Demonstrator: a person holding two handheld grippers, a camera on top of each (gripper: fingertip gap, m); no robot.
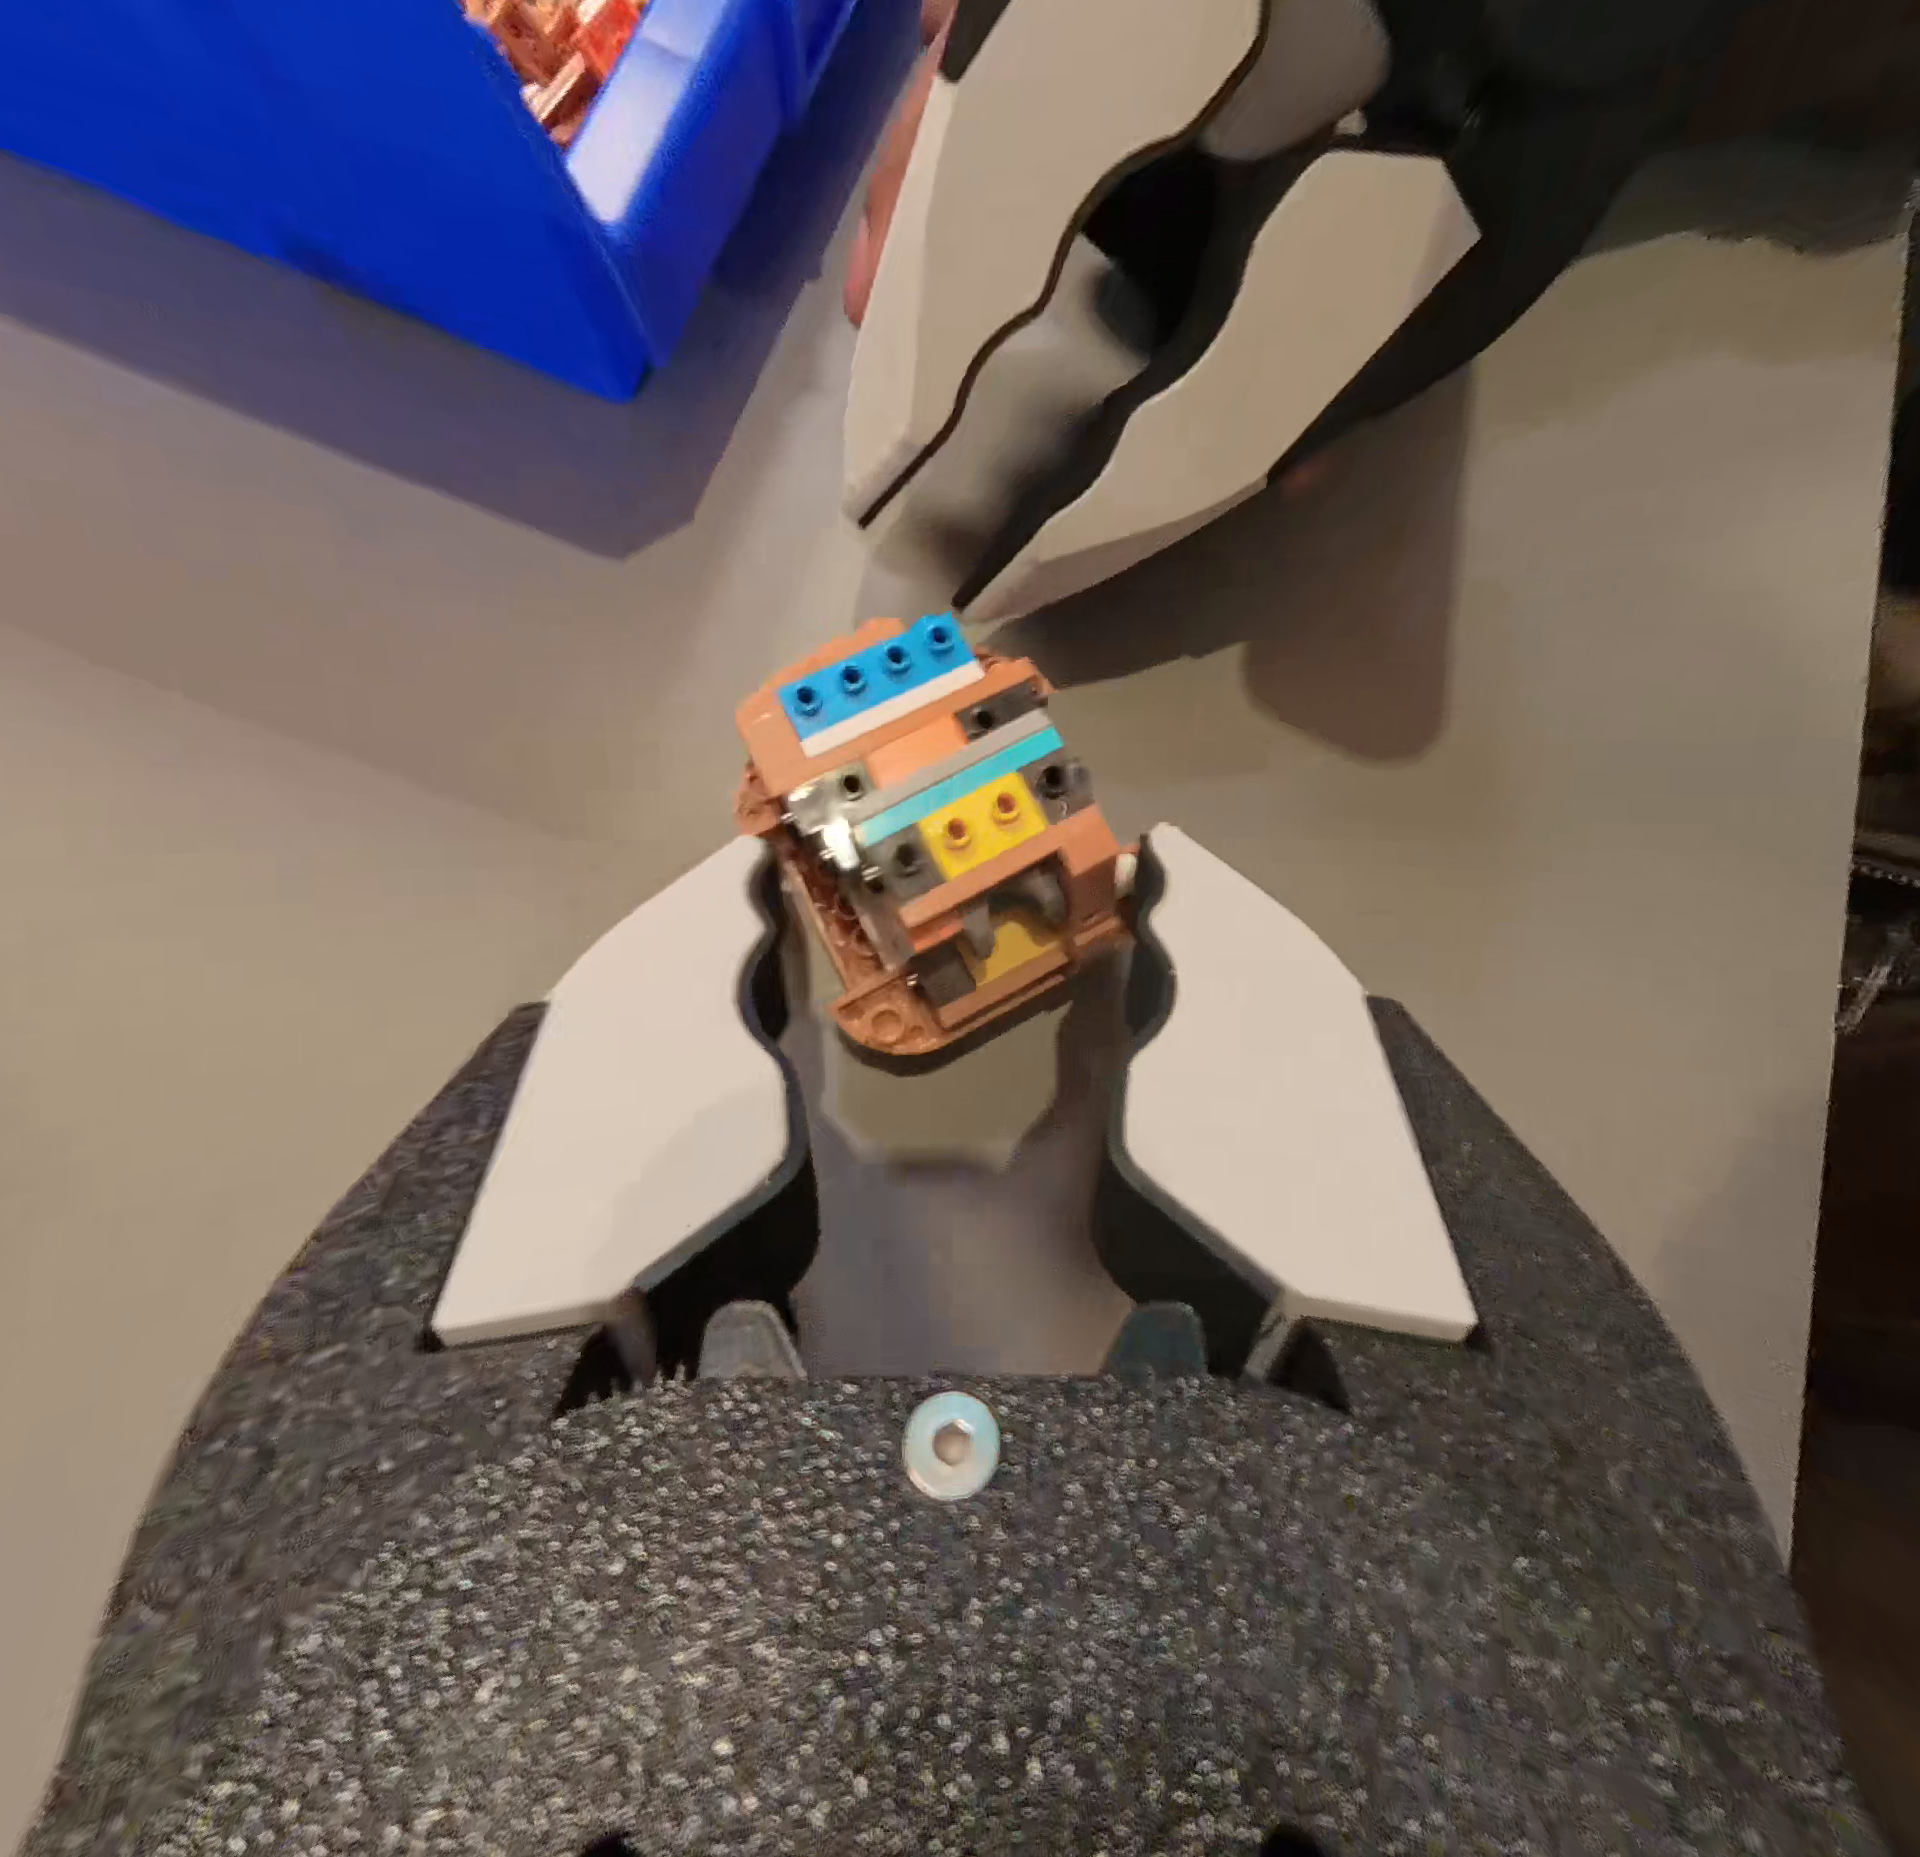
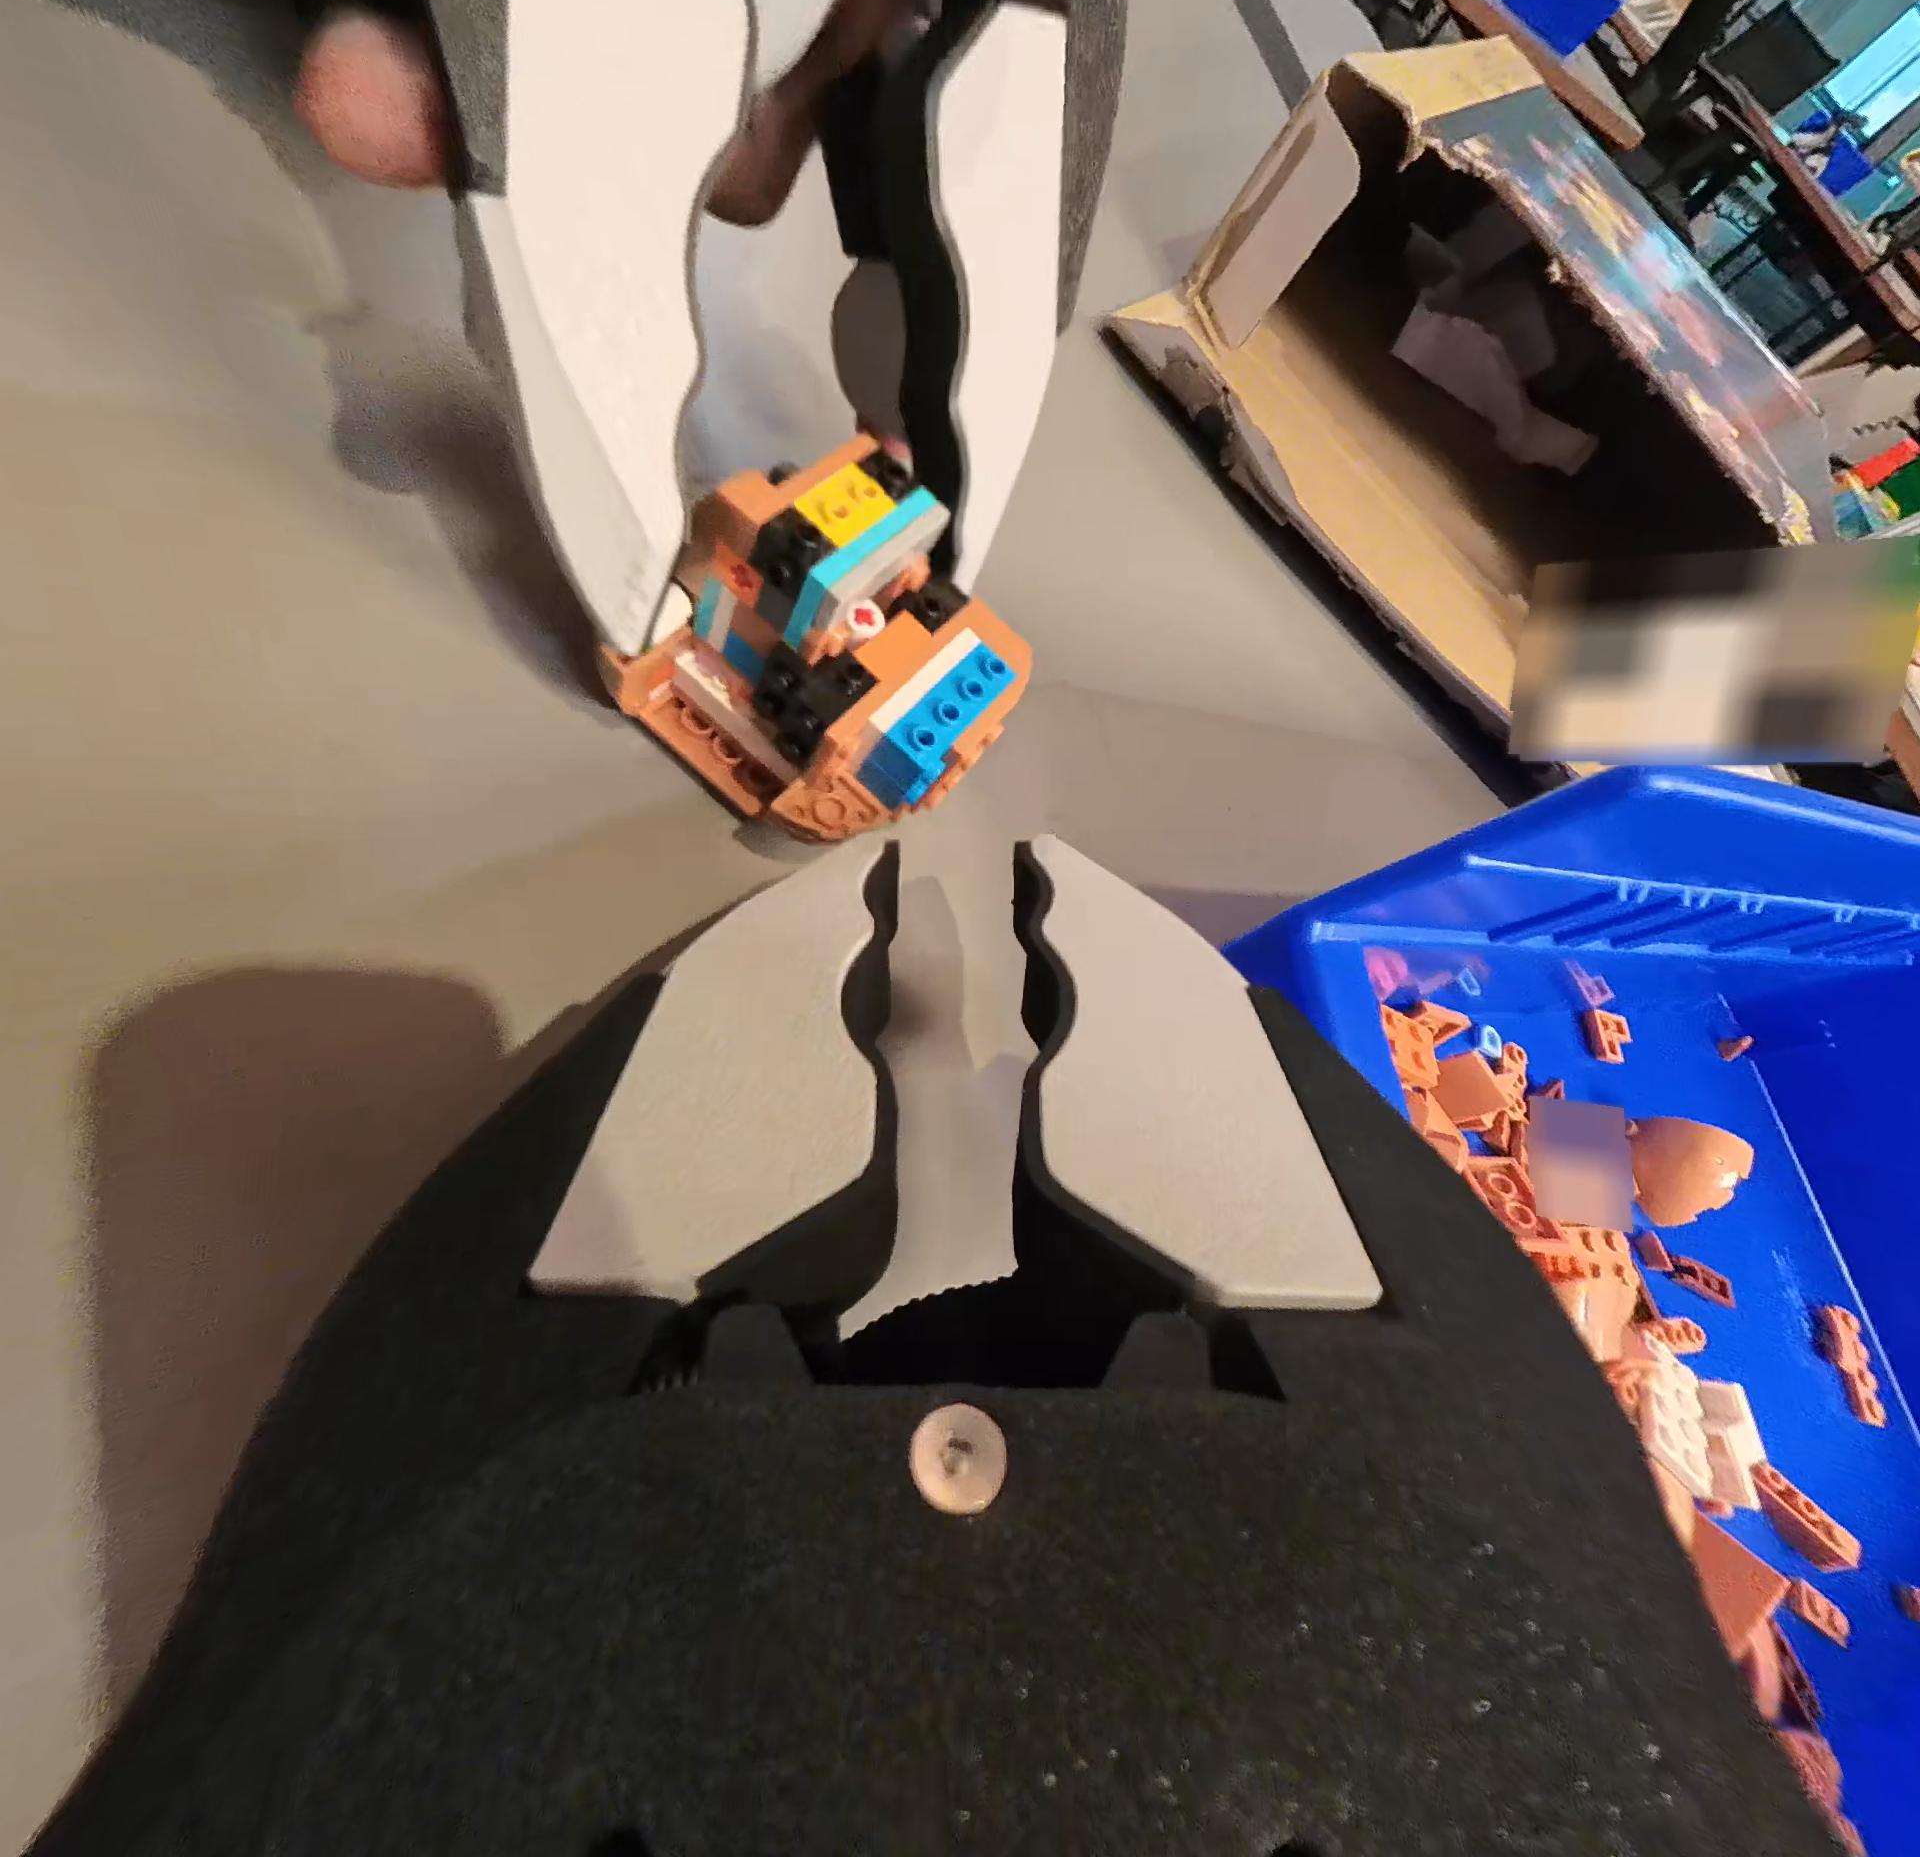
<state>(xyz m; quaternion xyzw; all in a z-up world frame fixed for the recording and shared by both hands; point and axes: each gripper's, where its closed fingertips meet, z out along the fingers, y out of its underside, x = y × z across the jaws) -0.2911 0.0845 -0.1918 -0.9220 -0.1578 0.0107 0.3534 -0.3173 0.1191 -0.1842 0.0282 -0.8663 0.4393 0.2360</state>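
Jaws of the left gripper (image 1: 951, 862) pinch a knobbly brick model (image 1: 914, 831); right gripper (image 2: 954, 851) jaws slightly parted, empty.

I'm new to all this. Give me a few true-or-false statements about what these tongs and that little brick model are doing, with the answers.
1. The left tongs grip the brick model between their fingers. True.
2. The right tongs hold a loose brick. False: they hold nothing, their tips narrowly apart just short of the model.
3. The blue bin holds mostly brown bricks. True.
4. The model is plain brown all over. False: it also shows blue, yellow, teal and black pieces.
5. The cardboard box is sealed. False: its end is torn open.
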